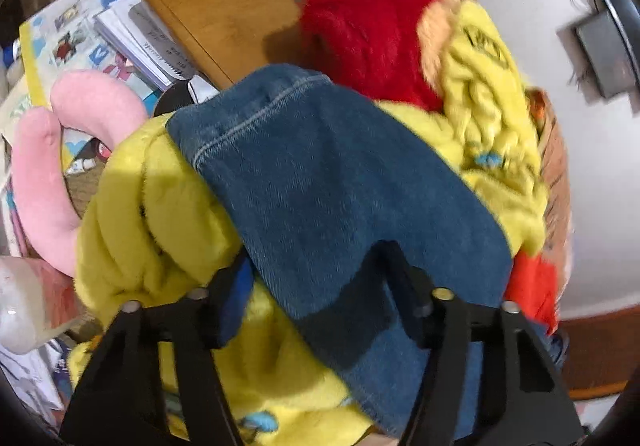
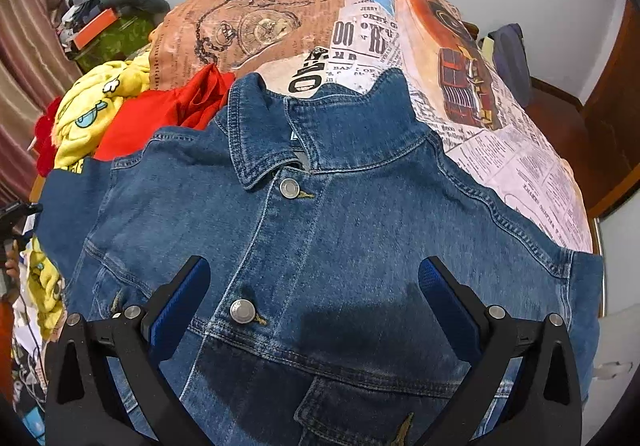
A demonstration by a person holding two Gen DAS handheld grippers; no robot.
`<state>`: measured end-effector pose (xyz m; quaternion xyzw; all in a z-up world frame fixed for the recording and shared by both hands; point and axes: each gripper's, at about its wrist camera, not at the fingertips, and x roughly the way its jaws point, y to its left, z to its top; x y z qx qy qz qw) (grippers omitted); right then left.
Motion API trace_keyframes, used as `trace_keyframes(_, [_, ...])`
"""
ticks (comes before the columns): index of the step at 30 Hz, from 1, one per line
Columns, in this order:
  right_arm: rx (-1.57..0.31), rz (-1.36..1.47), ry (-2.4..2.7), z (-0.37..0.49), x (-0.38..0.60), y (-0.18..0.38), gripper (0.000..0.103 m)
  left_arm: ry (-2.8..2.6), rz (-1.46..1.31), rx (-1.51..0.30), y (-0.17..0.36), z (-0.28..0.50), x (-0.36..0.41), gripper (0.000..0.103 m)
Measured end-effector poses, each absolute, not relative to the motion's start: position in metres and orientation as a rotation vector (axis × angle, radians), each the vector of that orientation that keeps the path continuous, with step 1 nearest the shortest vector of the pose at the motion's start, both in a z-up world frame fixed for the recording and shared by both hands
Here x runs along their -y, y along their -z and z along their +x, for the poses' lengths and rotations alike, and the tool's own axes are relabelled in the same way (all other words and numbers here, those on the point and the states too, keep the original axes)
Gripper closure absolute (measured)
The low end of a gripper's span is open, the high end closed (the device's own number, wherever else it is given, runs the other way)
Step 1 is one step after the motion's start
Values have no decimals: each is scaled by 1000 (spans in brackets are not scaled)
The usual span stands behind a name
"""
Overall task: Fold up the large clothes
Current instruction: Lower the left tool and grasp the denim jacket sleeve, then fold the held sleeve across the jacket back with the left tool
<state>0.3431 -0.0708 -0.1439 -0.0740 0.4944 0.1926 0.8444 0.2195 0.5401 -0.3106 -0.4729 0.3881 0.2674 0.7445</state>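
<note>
A blue denim jacket (image 2: 320,230) lies face up on a bed with a newspaper-print cover (image 2: 500,149), collar toward the far side, front buttoned. My right gripper (image 2: 314,286) is open just above the jacket's chest, fingers on either side of the button placket. In the left wrist view a denim sleeve (image 1: 332,181) lies stretched over yellow fleece clothing (image 1: 160,213). My left gripper (image 1: 316,270) is open around the sleeve's near part; the sleeve drapes over the right finger (image 1: 404,286).
Yellow fleece (image 2: 96,113) and a red garment (image 2: 168,109) lie left of the jacket. A red plush toy (image 1: 368,25), a pink neck pillow (image 1: 60,165), a wooden board (image 1: 228,5) and books lie beyond the sleeve. A white wall stands behind.
</note>
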Motion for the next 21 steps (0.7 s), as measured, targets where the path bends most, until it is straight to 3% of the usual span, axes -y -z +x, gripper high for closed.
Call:
trace_keyframes(5, [-1031, -142, -402, 341, 78, 138, 0, -624, -955, -837, 294, 220, -539, 86])
trace_keyframes(6, [-1029, -138, -403, 340, 79, 136, 0, -632, -928, -839, 287, 219, -538, 89])
trace_keyframes(13, [-992, -108, -410, 332, 90, 122, 0, -638, -696, -750, 203, 222, -501, 95])
trace_keyframes(21, [-943, -67, -422, 321, 112, 104, 0, -394, -507, -595, 81, 254, -401, 97])
